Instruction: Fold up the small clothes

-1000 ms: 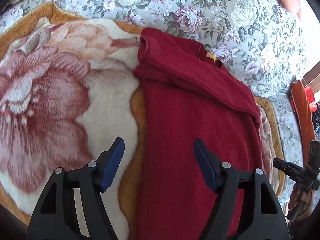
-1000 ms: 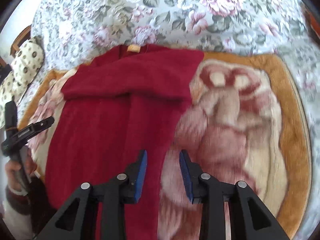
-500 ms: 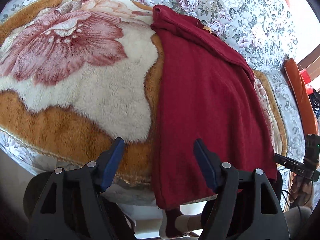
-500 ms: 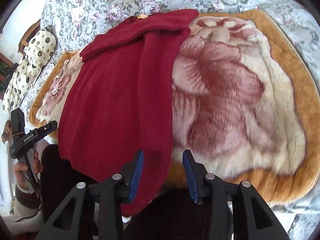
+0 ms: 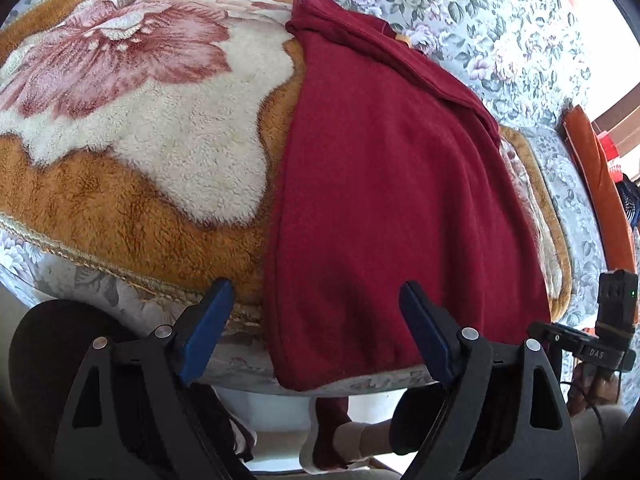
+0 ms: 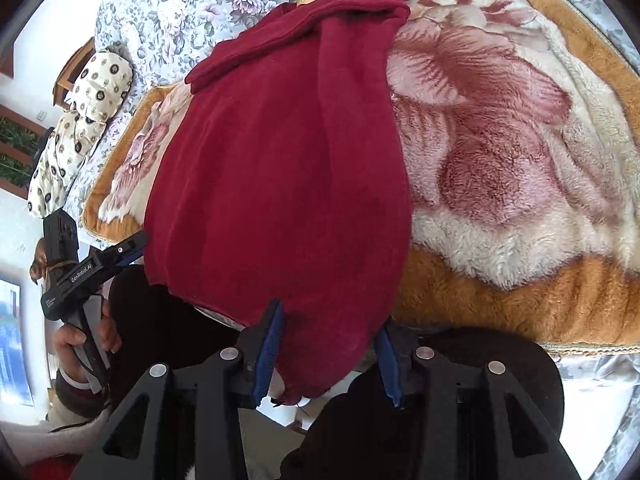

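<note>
A dark red garment lies lengthwise on a plush flower-pattern blanket, sleeves folded in, its hem hanging over the near edge. It also shows in the right wrist view. My left gripper is open, its blue-padded jaws straddling the hem's left corner just above the cloth. My right gripper is open with the hem's right corner hanging between its jaws. The left gripper also appears in the right wrist view, and the right gripper's body shows at the edge of the left wrist view.
The blanket covers a floral-sheet bed. A spotted cream pillow lies at the far left of the right view. An orange cushion stands by the bed's right side. My legs and feet are below the bed's edge.
Both grippers have drawn back from over the garment's middle to its hem at the near bed edge. The right gripper's jaws have opened wider, and the hem now hangs between them.
</note>
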### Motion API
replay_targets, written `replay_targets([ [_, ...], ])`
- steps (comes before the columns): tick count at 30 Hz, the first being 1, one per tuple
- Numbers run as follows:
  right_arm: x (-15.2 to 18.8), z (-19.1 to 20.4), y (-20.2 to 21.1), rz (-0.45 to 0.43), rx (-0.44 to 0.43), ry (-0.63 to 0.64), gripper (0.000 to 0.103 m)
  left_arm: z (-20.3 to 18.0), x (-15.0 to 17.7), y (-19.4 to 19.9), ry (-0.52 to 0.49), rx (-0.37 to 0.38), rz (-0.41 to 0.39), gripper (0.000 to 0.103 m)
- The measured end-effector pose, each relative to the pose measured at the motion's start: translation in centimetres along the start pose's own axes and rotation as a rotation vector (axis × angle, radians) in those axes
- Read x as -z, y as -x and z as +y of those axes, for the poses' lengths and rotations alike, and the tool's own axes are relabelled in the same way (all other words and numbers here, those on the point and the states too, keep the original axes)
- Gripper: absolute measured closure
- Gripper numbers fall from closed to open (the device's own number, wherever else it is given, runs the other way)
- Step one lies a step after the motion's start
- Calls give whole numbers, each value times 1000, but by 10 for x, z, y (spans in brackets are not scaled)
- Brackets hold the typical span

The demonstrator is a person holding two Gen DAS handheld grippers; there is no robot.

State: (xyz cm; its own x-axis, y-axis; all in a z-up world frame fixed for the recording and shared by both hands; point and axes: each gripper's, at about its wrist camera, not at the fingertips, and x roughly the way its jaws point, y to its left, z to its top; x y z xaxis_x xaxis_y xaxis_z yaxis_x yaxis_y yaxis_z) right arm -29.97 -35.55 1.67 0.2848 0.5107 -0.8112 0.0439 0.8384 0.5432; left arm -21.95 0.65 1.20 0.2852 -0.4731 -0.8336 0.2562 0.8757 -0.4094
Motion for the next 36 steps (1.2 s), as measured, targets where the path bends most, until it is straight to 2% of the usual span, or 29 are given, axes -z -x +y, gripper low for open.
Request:
replay_targets([
  [2,1,0,0,-25,-20,-12,61,-2,3,-5,7,26,33,19],
  [3,2,-1,0,-40,-24,-17,62,-3,5,-7,10,15,24,22],
  [4,3,-1,-1,-54,-28,-20,70,-4,7,-7,7,-5,14,26],
  [5,4,0,-3,-57,-29,-15,79,-6,7,-6,2,-37,5,40],
  [6,4,1,-5,-58,-29,-2,83,-5,8,-3,2,-50,-4,64],
  [7,6,4,-7,-58,-29,17,89,-4,7,-1,8,-21,-8,85],
  [8,6,7,-7,-57,-29,34,92,-2,5,0,30,45,8,97],
  [14,4,31,5,-89,-56,138,94,3,2,12,27,61,-4,97],
  [19,10,31,18,-102,-84,154,95,24,5,38,56,71,-44,97],
  [22,10,14,6,-72,-54,108,95,24,5,34,60,41,-42,98],
  [26,12,14,-4,-43,-10,98,95,22,8,25,52,10,-21,98],
  [29,10,8,-9,-43,-50,26,94,22,8,21,55,31,-6,98],
  [32,7,8,-10,-44,-68,13,90,26,7,18,112,46,-6,95],
  [33,7,8,-11,-40,-69,14,88,27,7,14,129,40,8,90],
  [35,5,8,-16,-31,-67,5,85,28,8,7,163,38,34,59],
  [36,4,8,-17,-28,-68,1,85,29,11,5,187,60,35,54],
])
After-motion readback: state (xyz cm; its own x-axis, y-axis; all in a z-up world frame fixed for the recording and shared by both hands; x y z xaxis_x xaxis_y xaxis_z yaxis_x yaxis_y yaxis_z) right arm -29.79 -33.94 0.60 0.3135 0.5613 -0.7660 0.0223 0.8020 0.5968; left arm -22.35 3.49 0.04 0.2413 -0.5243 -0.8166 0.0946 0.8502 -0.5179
